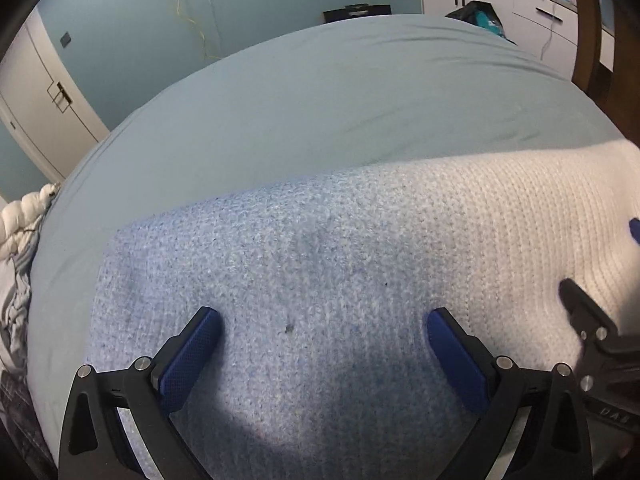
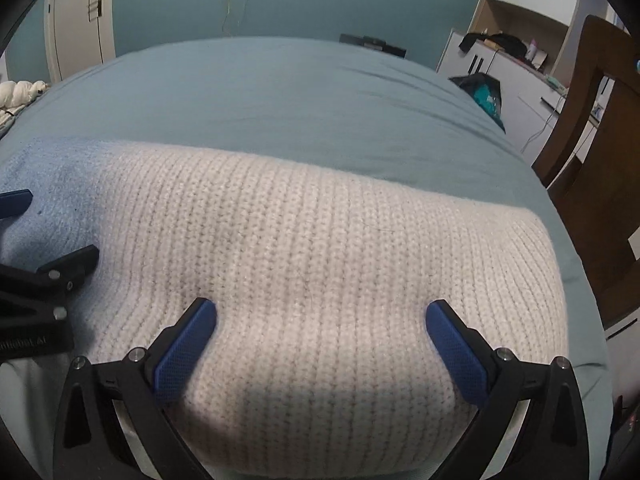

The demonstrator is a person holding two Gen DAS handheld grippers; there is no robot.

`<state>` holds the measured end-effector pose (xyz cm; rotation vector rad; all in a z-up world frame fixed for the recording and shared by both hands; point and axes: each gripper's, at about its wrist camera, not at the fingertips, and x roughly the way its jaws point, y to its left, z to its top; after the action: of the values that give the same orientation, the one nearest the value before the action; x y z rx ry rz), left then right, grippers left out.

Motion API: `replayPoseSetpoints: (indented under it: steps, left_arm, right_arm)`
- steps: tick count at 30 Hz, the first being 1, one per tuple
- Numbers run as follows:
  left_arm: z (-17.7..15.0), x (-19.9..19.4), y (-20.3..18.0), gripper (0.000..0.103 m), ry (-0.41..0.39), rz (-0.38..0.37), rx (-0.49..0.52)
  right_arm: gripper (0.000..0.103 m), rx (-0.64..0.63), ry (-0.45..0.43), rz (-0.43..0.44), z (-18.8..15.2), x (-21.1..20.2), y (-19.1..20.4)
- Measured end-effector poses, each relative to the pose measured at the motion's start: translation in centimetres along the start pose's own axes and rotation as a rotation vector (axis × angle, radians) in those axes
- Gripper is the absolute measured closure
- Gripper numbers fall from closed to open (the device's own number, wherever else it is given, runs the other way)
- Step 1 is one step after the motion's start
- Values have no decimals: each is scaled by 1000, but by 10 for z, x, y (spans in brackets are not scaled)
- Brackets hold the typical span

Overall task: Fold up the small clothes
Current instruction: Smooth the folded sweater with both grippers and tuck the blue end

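Observation:
A knitted garment, light blue [image 1: 280, 264] at its left part and white [image 2: 320, 248] at its right, lies flat across the near part of the bed. My left gripper [image 1: 323, 330] is open, its blue pads pressed down on the blue part. My right gripper [image 2: 321, 320] is open, its pads down on the white part. Each gripper shows at the edge of the other's view: the right one [image 1: 592, 320] and the left one [image 2: 48, 256]. The garment's near edge is hidden under the grippers.
The bed has a teal sheet [image 1: 320, 112]. A white duvet [image 1: 24, 224] is bunched at its left side. A wooden chair [image 2: 592, 168] stands close on the right. White cabinets [image 2: 508, 64] and a dark bag [image 2: 480, 88] stand beyond the bed's far right corner.

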<state>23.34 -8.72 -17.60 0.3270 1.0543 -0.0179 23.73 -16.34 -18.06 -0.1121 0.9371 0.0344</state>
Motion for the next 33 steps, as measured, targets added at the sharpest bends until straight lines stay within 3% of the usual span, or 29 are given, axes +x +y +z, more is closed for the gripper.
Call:
replayPoseSetpoints:
  steps: [2, 5, 9, 13, 17, 22, 28, 33]
  left_arm:
    - [14, -7, 8, 0, -8, -20, -6]
    - [18, -33, 34, 0, 0, -29, -88]
    - [11, -64, 70, 0, -1, -99, -286]
    - [-7, -70, 97, 0, 93, -196, -463]
    - [-46, -61, 122, 0, 195, -312, -708]
    - [-86, -24, 132, 0, 328, -428, -973]
    - [-101, -1, 128, 0, 379, -416, -1088]
    - [-122, 3, 139, 0, 371, -483, -1226]
  right_arm:
    - [1, 2, -36, 23, -13, -13, 7]
    - [1, 6, 5, 68, -3, -26, -2]
    - [1, 122, -23, 88, -9, -50, -22]
    - [1, 169, -44, 121, -12, -71, -26]
    - [1, 246, -86, 138, -17, -86, -33]
    - [1, 290, -57, 149, -15, -72, -42]
    - [1, 338, 33, 156, -10, -42, -51]
    - [1, 371, 38, 179, -4, -35, -58]
